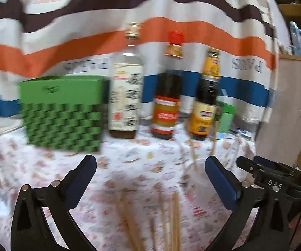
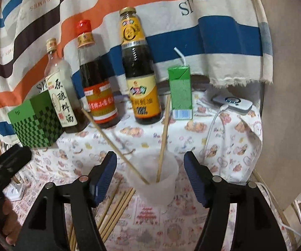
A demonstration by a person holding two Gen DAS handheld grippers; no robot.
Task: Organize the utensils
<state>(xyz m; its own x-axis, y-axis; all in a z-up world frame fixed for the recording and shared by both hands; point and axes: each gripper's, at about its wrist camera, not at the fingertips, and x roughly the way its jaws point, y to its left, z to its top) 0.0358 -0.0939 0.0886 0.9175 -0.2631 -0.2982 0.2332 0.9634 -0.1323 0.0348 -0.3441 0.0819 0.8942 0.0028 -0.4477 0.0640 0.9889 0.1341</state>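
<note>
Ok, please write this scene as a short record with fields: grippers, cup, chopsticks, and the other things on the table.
left gripper: open, nothing between the jaws
right gripper: open, jaws on either side of the cup, not pressing it
cup: translucent, upright on the table
chopsticks in cup: two, leaning apart
loose chopsticks: several lying flat on the tablecloth, left of the cup
behind: three bottles, green box, green carton with straw

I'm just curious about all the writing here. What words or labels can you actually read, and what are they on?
"PARIS", upside down: striped cloth.
"HERMES", upside down: same cloth.
"DAS": right gripper.
"原酿料酒": clear bottle.
"Baby": tablecloth.
Labels on the red-capped bottle, yellow-label bottle, green carton: too small or blurred to read.
</note>
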